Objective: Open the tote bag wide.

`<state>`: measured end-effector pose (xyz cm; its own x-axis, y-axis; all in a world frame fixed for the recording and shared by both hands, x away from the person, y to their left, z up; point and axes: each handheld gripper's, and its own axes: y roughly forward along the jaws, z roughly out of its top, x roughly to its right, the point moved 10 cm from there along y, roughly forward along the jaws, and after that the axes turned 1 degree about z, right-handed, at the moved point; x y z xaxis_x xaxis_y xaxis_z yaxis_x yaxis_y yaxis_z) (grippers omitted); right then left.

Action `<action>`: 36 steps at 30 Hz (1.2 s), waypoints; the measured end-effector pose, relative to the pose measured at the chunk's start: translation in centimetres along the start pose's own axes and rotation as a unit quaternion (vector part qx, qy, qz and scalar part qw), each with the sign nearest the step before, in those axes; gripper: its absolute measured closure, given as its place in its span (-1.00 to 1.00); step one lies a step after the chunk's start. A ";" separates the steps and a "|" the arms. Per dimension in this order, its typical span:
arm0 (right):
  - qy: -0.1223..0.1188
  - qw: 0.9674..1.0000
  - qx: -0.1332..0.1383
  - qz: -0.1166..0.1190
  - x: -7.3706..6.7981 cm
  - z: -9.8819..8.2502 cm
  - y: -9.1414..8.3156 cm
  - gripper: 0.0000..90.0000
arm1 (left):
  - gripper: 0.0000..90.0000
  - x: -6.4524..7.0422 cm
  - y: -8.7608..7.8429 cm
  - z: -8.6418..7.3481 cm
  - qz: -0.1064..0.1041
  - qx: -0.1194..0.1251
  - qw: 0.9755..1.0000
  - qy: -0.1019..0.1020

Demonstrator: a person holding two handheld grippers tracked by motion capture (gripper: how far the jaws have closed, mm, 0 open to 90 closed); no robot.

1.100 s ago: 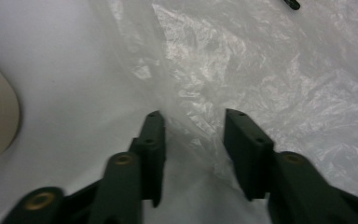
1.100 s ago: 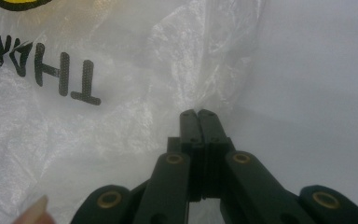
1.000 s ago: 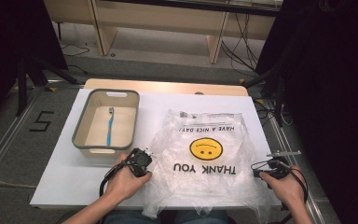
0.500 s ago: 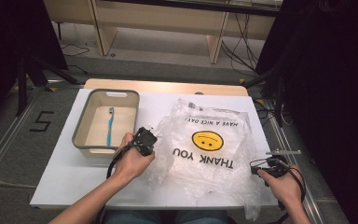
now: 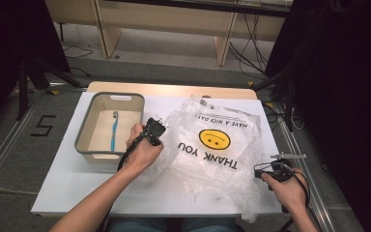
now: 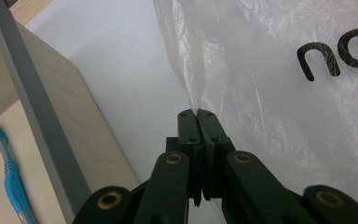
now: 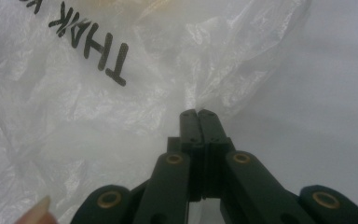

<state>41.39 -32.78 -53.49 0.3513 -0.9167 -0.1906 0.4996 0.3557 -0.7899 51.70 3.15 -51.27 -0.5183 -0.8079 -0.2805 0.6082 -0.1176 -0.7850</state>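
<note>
White sheeting covers the table [image 5: 77, 193], which stands on a grey floor with wooden shelving behind.

High view: a clear plastic bag [image 5: 217, 145] printed with a smiley face and "THANK YOU" lies crumpled on the table, directly right of a grey-rimmed bin [image 5: 108, 126]. A blue toothbrush [image 5: 113, 130] lies inside the bin. The left tongs [image 5: 155, 129] sit at the bag's left edge, between bag and bin; the right tongs [image 5: 270, 170] sit at the bag's right lower edge. Judgement: both edges of the bag are secured, so the gripping stage appears complete; opening the bag and putting anything into it are not yet done, and the toothbrush is untouched.

Left gripper view: the left tongs [image 6: 196, 113] are closed, pinching a gathered fold of the bag [image 6: 279, 93] at their tips. This pinch cannot be made out from above. The bin wall [image 6: 32, 107] and toothbrush [image 6: 9, 177] lie beside the bag.

Right gripper view: the right tongs [image 7: 197, 112] are likewise closed on a thin corner of bag film [image 7: 121, 107], a contact too small to judge from above.
</note>
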 end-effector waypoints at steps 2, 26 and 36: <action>-0.001 1.000 -0.006 0.002 -0.2 -0.1 0.2 1.00 | 0.96 -0.3 0.2 0.3 0.003 0.002 1.000 -0.005; -0.045 0.999 0.019 0.016 -2.2 0.6 -0.8 0.54 | 0.04 1.0 -3.6 2.9 -0.014 0.109 0.994 0.007; -0.112 0.991 0.072 -0.014 -3.4 3.2 -2.3 0.21 | -0.01 5.2 -5.3 0.1 -0.090 0.113 0.989 0.026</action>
<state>41.62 -29.92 -49.19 0.4947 -0.8688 -0.0224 0.6140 0.3676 -0.6984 45.84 -0.50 -48.57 -0.6577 -0.7314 -0.1805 0.6192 -0.3885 -0.6824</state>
